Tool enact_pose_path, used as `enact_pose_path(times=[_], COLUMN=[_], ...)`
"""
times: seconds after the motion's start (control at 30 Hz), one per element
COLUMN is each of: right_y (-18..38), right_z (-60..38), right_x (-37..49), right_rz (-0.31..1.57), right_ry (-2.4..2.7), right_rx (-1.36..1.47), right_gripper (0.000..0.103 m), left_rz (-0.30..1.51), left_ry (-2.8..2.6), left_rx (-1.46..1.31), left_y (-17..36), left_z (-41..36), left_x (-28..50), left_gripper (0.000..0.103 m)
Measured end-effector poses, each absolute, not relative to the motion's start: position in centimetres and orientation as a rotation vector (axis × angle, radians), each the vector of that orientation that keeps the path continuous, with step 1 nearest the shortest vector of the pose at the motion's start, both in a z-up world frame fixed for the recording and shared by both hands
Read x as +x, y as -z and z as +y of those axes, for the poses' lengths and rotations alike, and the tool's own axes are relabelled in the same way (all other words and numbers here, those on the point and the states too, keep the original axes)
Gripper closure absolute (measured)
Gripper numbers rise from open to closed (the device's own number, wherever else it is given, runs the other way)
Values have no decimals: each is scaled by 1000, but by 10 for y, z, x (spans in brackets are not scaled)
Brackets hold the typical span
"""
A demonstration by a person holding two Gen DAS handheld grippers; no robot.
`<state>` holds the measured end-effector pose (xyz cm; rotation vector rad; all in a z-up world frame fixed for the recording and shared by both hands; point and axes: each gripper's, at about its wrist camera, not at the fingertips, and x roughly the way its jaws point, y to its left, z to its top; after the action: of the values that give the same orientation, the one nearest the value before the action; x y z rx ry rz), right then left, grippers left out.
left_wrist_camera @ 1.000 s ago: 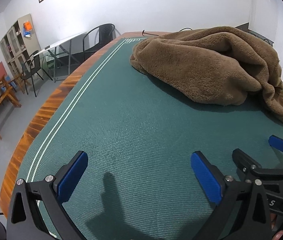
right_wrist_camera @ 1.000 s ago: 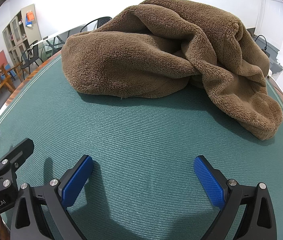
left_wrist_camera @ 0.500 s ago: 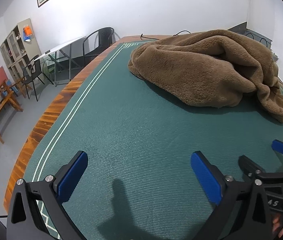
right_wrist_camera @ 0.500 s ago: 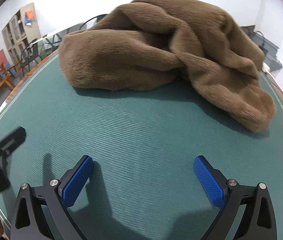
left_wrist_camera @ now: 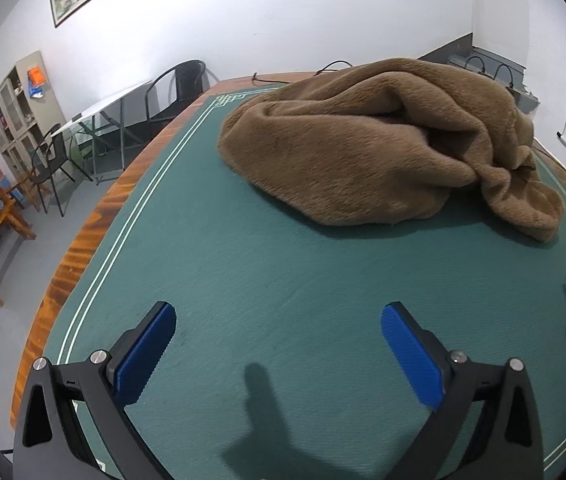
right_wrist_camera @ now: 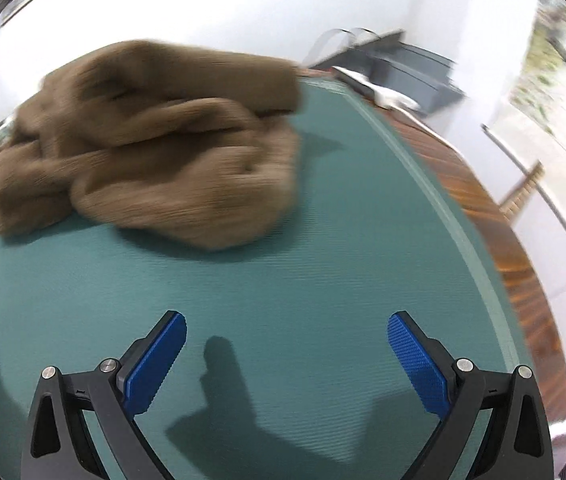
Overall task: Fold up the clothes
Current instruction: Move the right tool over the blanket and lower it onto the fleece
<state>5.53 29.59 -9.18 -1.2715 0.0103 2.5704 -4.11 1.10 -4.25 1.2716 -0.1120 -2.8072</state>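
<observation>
With the left gripper (left_wrist_camera: 279, 344) and right gripper (right_wrist_camera: 287, 352) both jaws-apart and empty, the bunched brown garment (left_wrist_camera: 383, 148) toward the table's (left_wrist_camera: 243, 272) far edge risks a multi-layer grab, dragging the heap unopened.

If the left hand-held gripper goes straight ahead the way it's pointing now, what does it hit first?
Probably the green table mat: the open left hand-held gripper looks angled down at bare mat. If it skims above that, the near edge of the brown fleece garment comes next. Depth is hard to judge here.
</observation>
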Motion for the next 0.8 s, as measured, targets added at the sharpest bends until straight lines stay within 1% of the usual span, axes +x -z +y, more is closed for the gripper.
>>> enact_pose_path(times=[0.07,0.3,0.43,0.67,0.8], right_y=[92,108,108,108,104], right_z=[317,336,335,333,332], right_x=[57,65,73,78,77], right_rz=[48,123,92,93,102], right_ry=[-2552,-2594,-2628,-2628,-2630], right_rx=[-1281,-1366,-1353,-1343,-1346], right_gripper=[1,1,1,1,1], left_rz=[-109,-38,34,124,167], left_ry=[2827,2838,2809,2693,2712], left_rx=[1280,1298,1335,1415,1393], left_y=[38,32,45,90,91], left_z=[18,22,11,-18,-27], left_x=[-46,-73,-87,-103,-100], left_gripper=[0,0,0,0,0])
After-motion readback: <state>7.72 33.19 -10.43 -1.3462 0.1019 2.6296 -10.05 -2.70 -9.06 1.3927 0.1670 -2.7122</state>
